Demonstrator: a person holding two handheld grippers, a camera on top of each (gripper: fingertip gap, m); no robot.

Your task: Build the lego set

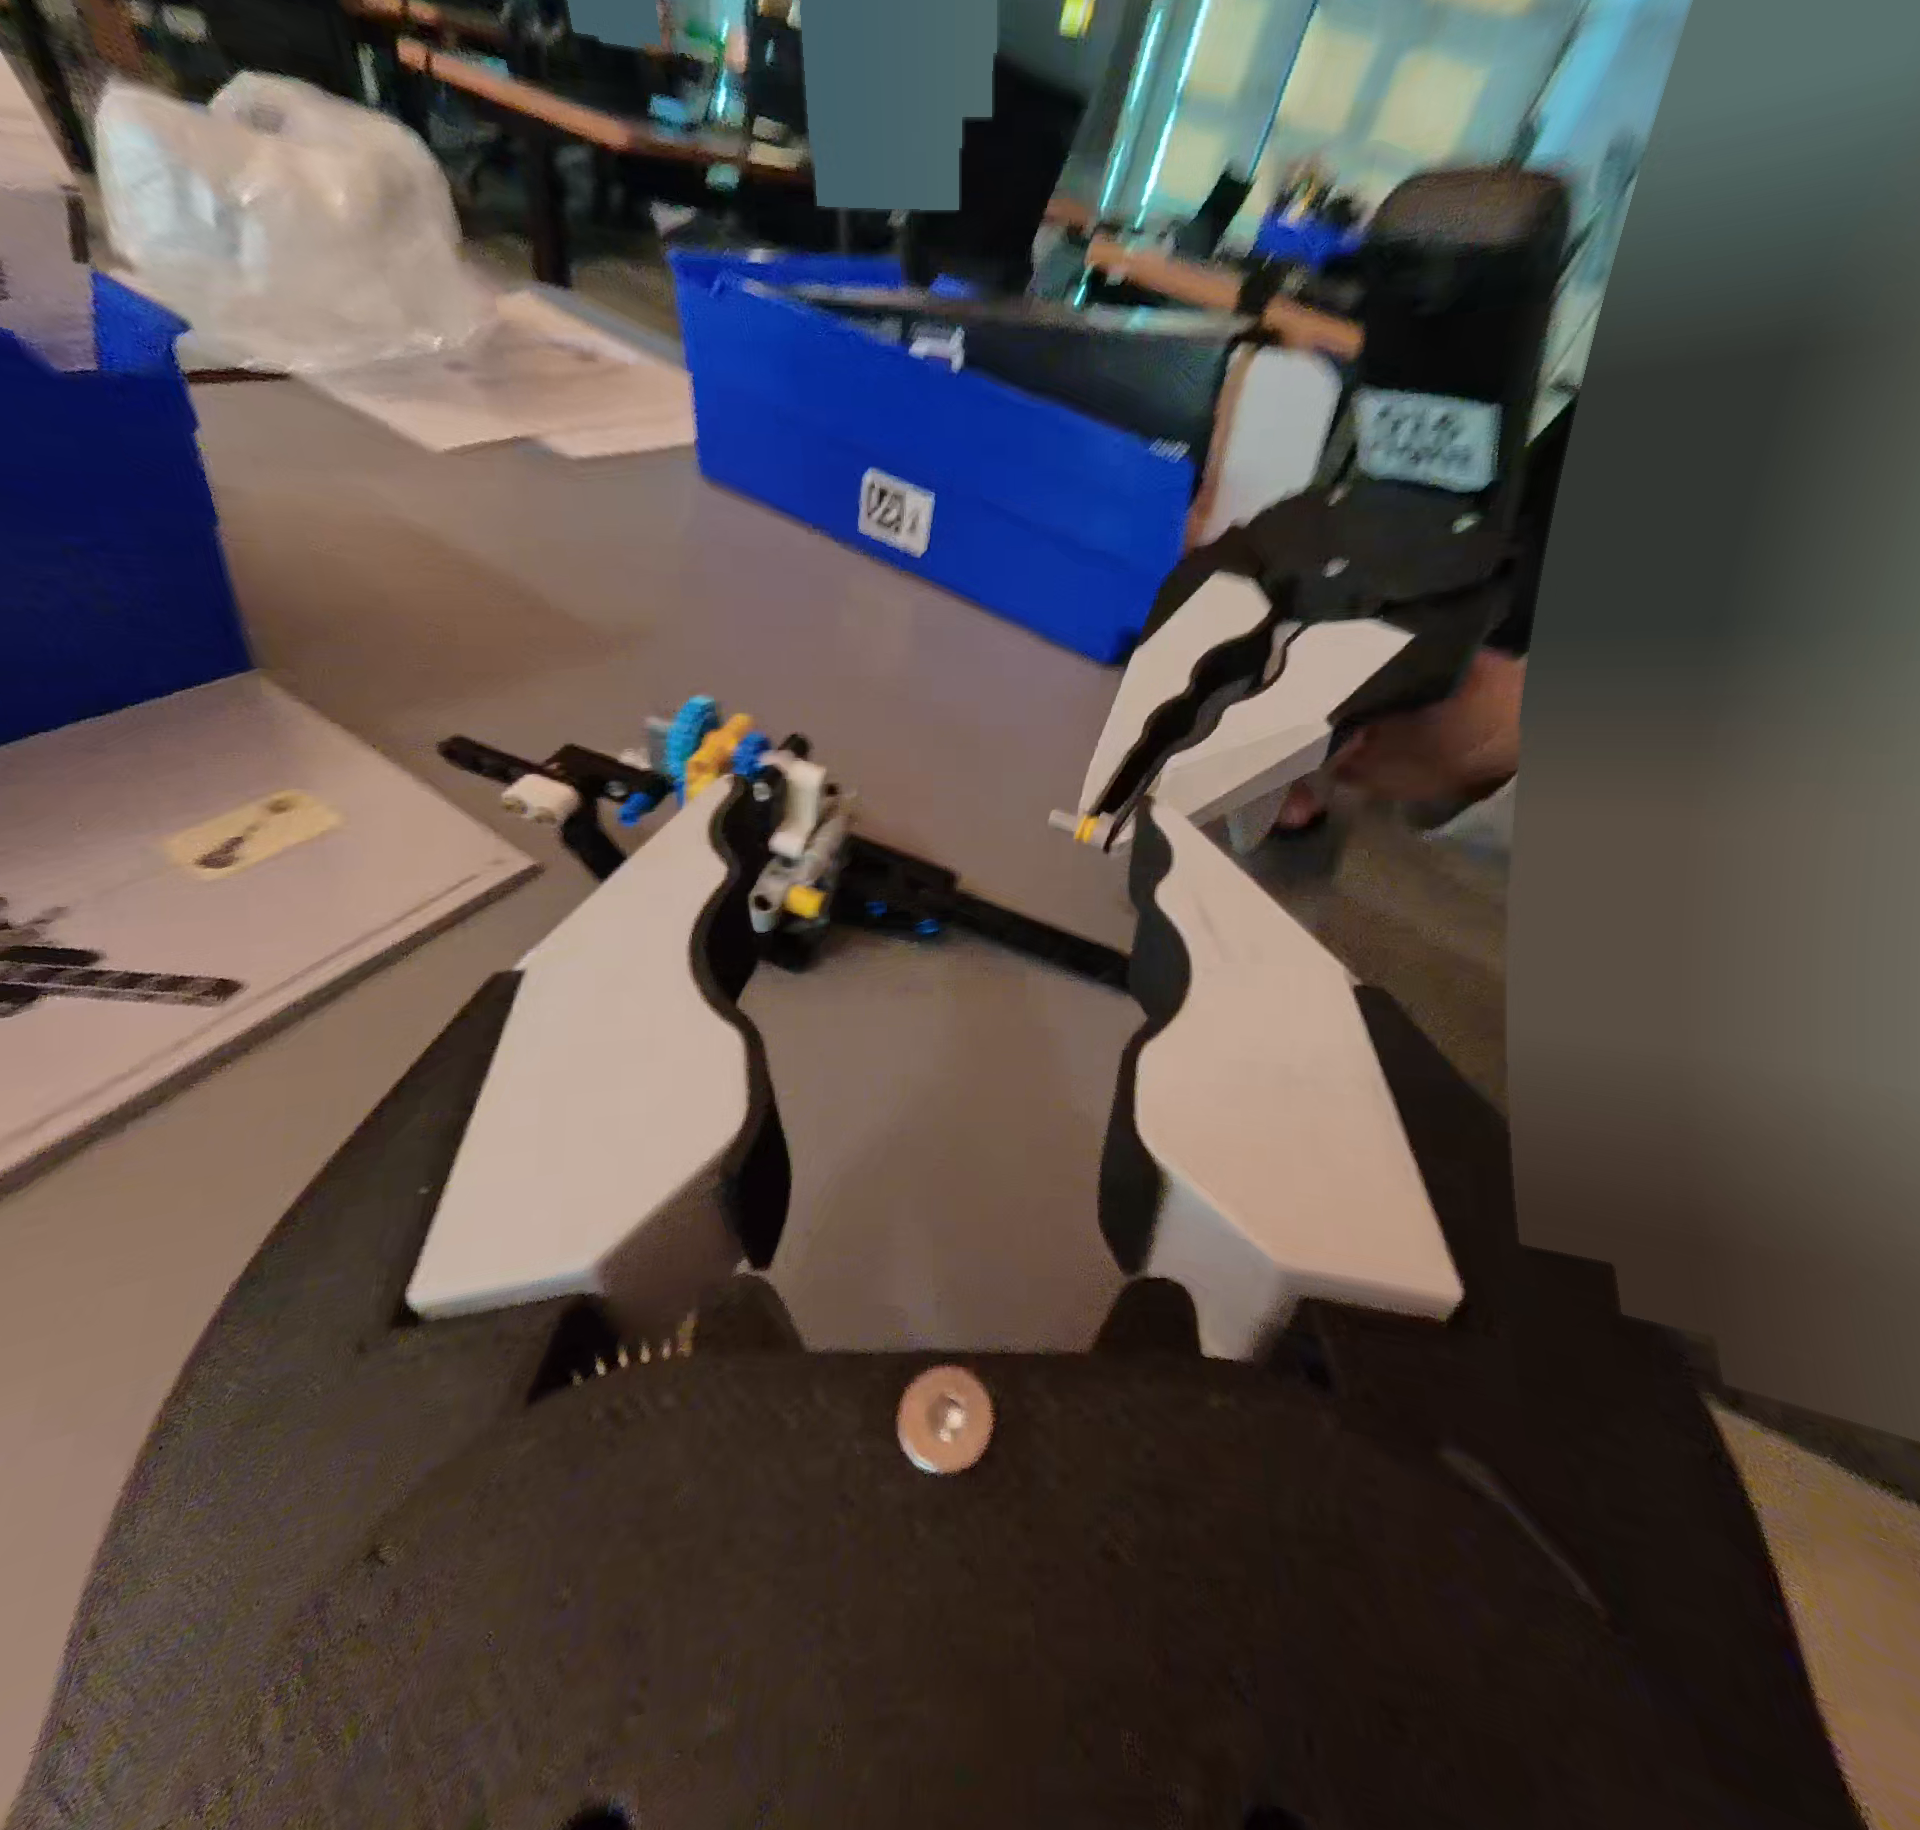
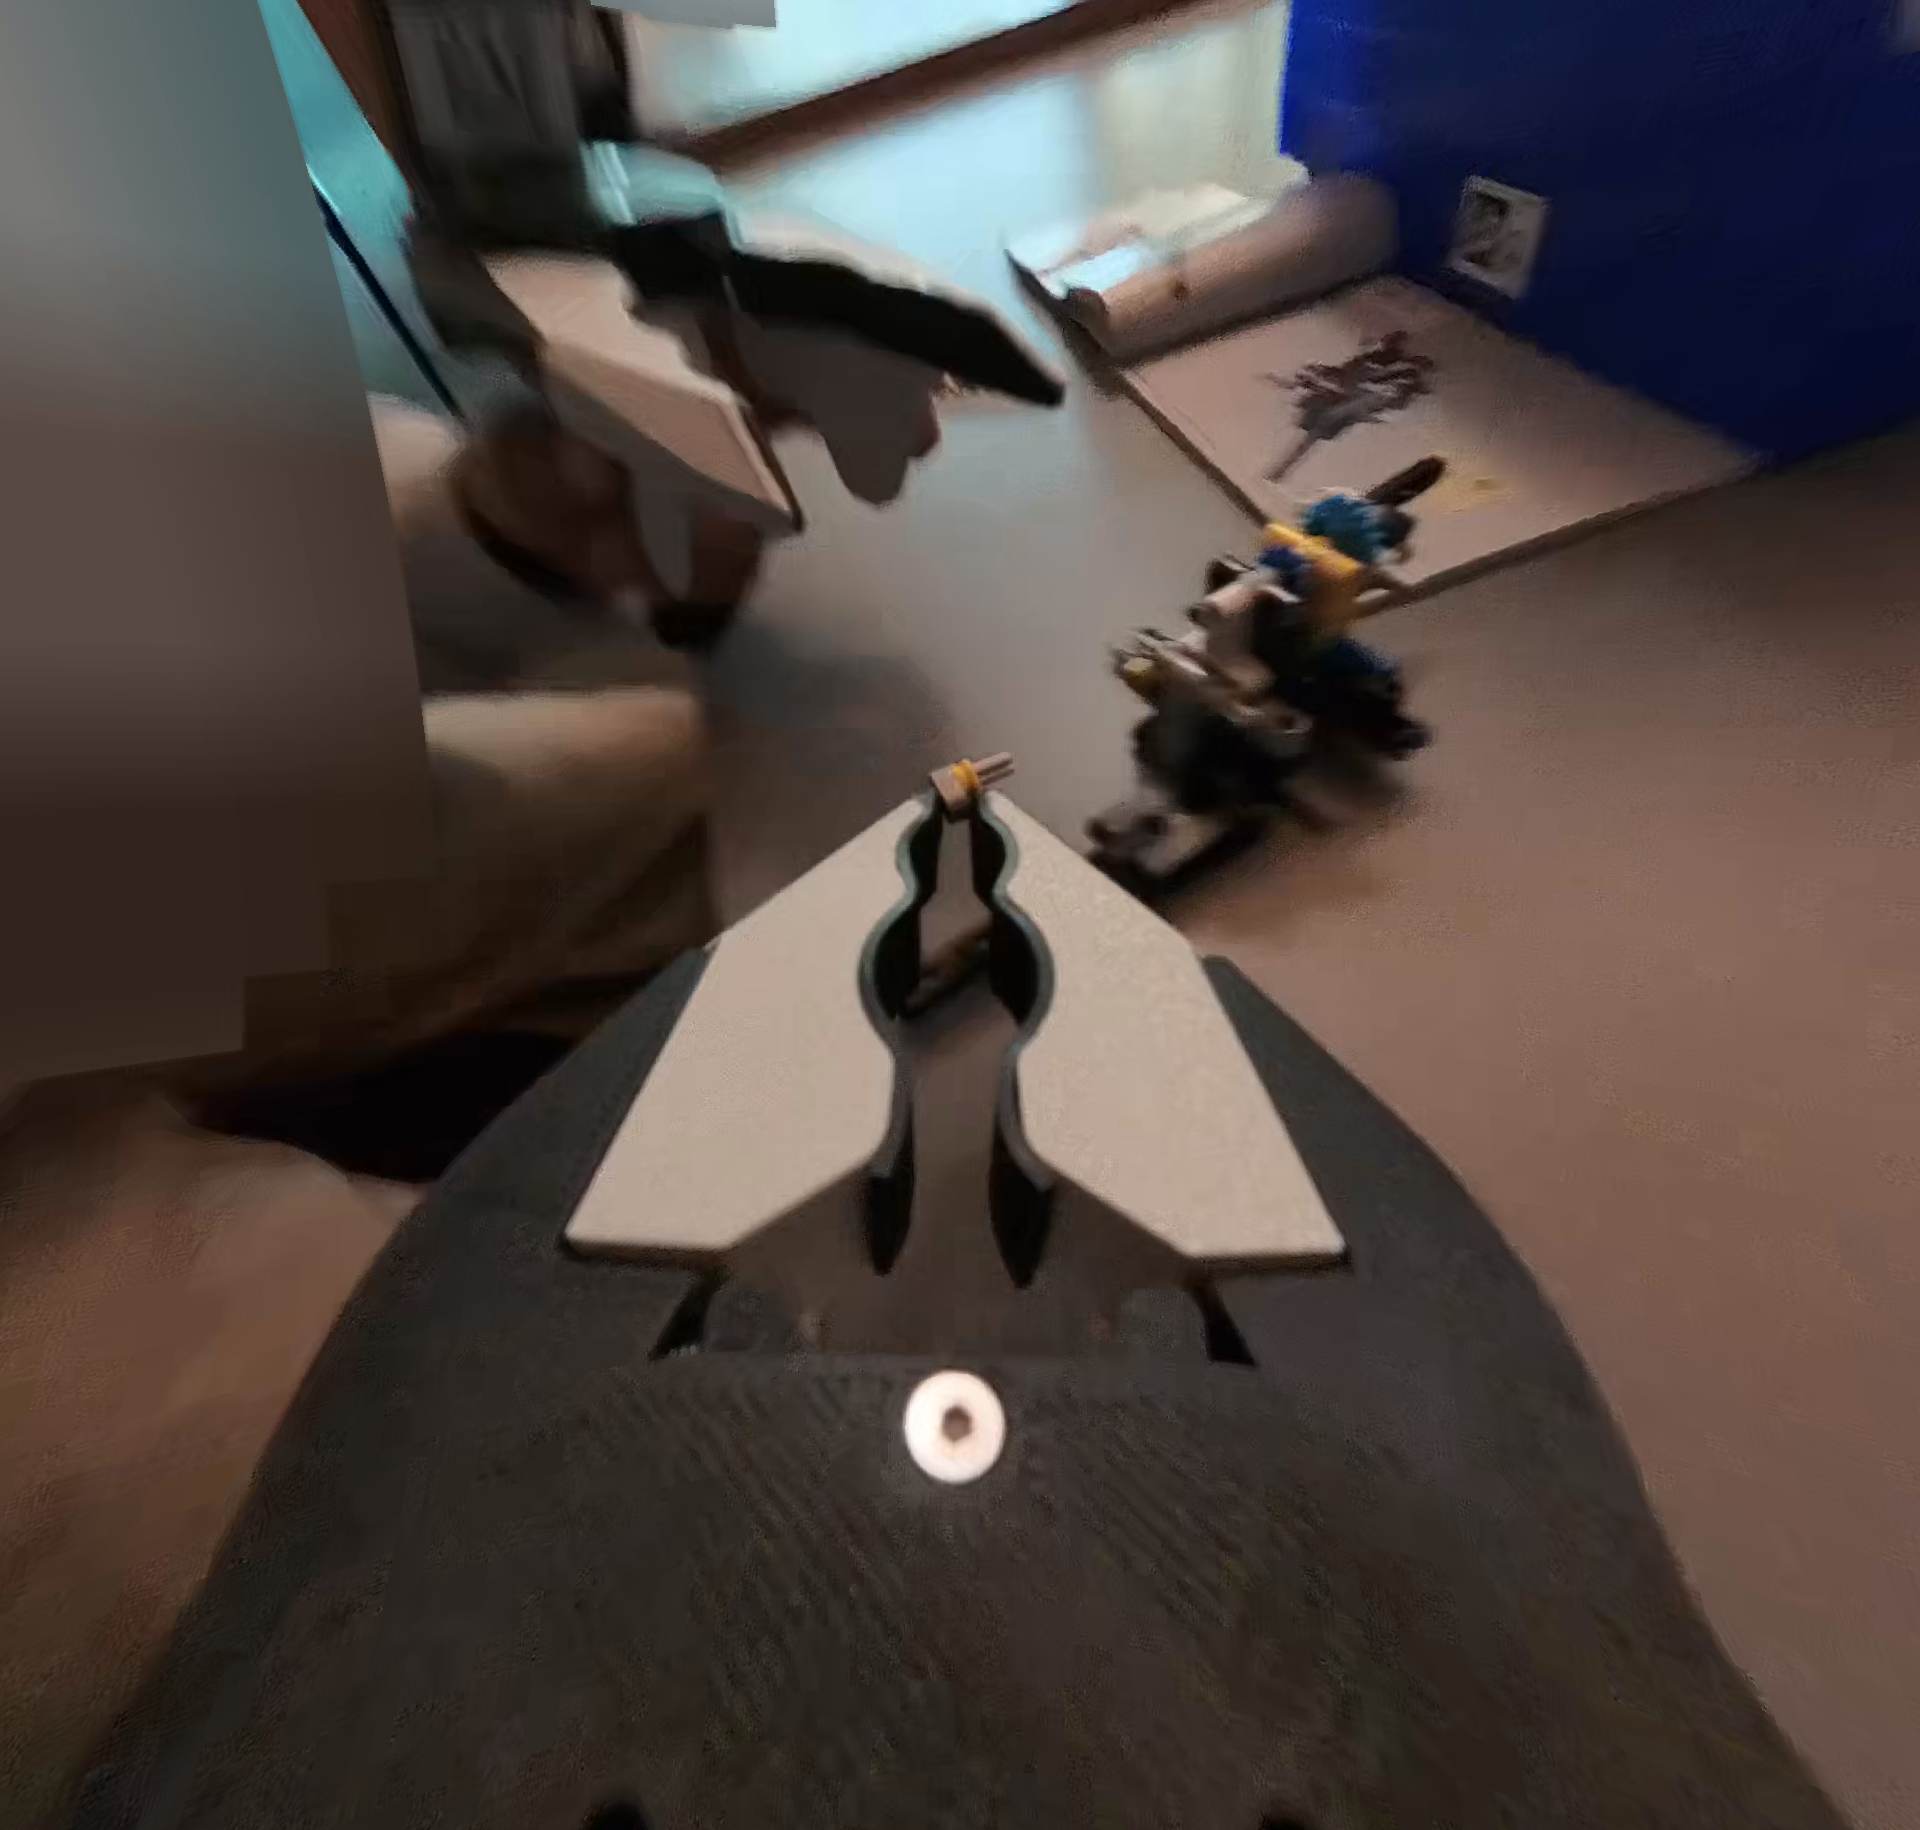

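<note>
With the right tongs (image 2: 961,793) clenched on a small yellow-collared pin (image 2: 971,774) and the left tongs (image 1: 935,845) released beside the half-built model (image 1: 800,845) on the desk (image 1: 416,575), the step in hand looked like fitting that pin, which would call for steadying the model and lining up a hole.

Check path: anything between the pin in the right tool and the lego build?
Nothing visible. The right tool grips the small pin at its tips, and only bare table lies between it and the lego build. The open left tool sits near the build, off that line.
</note>
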